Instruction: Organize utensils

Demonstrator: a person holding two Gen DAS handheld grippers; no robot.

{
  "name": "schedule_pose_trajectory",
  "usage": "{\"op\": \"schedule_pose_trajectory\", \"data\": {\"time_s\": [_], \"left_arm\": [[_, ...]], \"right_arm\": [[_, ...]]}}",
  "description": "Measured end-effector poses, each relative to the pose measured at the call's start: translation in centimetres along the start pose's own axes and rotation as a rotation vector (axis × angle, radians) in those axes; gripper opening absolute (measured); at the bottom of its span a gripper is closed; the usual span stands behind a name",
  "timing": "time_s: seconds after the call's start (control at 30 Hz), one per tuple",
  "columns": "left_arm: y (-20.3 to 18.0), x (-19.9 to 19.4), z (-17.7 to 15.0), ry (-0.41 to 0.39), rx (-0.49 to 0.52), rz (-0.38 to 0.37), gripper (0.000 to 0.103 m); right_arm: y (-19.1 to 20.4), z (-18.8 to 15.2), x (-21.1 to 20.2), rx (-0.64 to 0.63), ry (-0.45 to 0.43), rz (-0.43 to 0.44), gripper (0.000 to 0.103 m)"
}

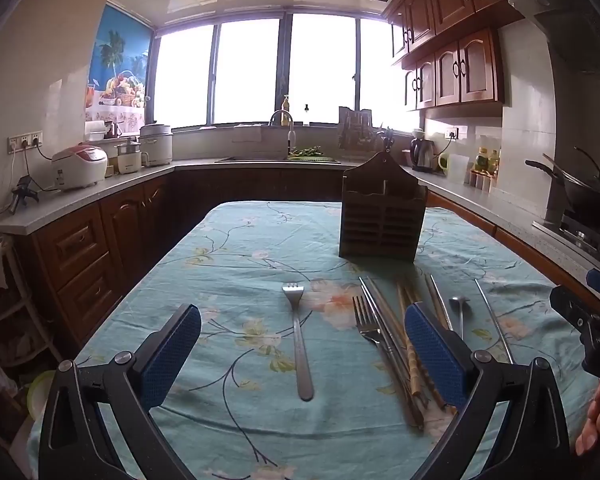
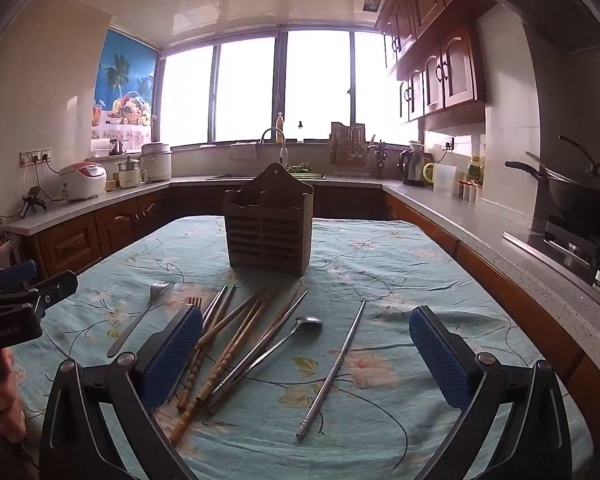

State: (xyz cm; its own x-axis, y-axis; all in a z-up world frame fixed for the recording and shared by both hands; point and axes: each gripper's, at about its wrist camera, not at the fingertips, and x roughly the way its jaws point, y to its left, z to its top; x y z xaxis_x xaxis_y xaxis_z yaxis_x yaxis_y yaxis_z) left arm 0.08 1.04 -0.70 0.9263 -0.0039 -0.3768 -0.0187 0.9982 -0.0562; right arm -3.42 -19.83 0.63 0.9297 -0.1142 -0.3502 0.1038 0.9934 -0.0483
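A brown slatted utensil holder [image 1: 382, 222] [image 2: 269, 234] stands upright on the floral tablecloth. In front of it lie loose utensils: a lone steel fork [image 1: 299, 338] [image 2: 138, 318], a second fork [image 1: 366, 322], a bundle of bamboo and metal chopsticks [image 1: 406, 344] [image 2: 236, 344], a small spoon [image 1: 460, 310] [image 2: 296, 334] and a single metal chopstick [image 2: 334, 368] [image 1: 494, 320]. My left gripper [image 1: 302, 354] is open above the lone fork, holding nothing. My right gripper [image 2: 306, 354] is open over the spoon and the single chopstick, also empty.
The table [image 1: 260, 240] is ringed by kitchen counters: rice cookers [image 1: 80, 166] at left, a sink [image 2: 274, 140] at the back, a kettle [image 2: 412, 166] and a wok on the stove [image 2: 580, 196] at right. A person's hand [image 2: 0, 400] holds each gripper.
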Motion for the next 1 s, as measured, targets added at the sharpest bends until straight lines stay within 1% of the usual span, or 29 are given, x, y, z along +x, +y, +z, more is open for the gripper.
{"op": "schedule_pose_trajectory", "data": {"time_s": [0.07, 0.27, 0.33, 0.67, 1.0], "left_arm": [[-0.23, -0.79, 0.06, -0.015, 0.004, 0.008, 0.102], [-0.39, -1.53, 0.33, -0.023, 0.015, 0.002, 0.102], [-0.42, -1.17, -0.08, -0.022, 0.014, 0.001, 0.102], [-0.51, -1.46, 0.07, -0.04, 0.019, 0.01, 0.102], [-0.66, -1.5, 0.16, -0.041, 0.021, 0.005, 0.102]], "right_arm": [[0.66, 0.01, -0.1, -0.015, -0.002, -0.01, 0.103], [0.52, -0.11, -0.15, -0.007, -0.003, -0.009, 0.103], [0.46, -0.14, -0.2, -0.004, -0.006, -0.009, 0.103], [0.12, -0.21, -0.68, 0.011, -0.04, 0.004, 0.103], [0.04, -0.13, -0.75, 0.016, -0.039, 0.011, 0.103]]}}
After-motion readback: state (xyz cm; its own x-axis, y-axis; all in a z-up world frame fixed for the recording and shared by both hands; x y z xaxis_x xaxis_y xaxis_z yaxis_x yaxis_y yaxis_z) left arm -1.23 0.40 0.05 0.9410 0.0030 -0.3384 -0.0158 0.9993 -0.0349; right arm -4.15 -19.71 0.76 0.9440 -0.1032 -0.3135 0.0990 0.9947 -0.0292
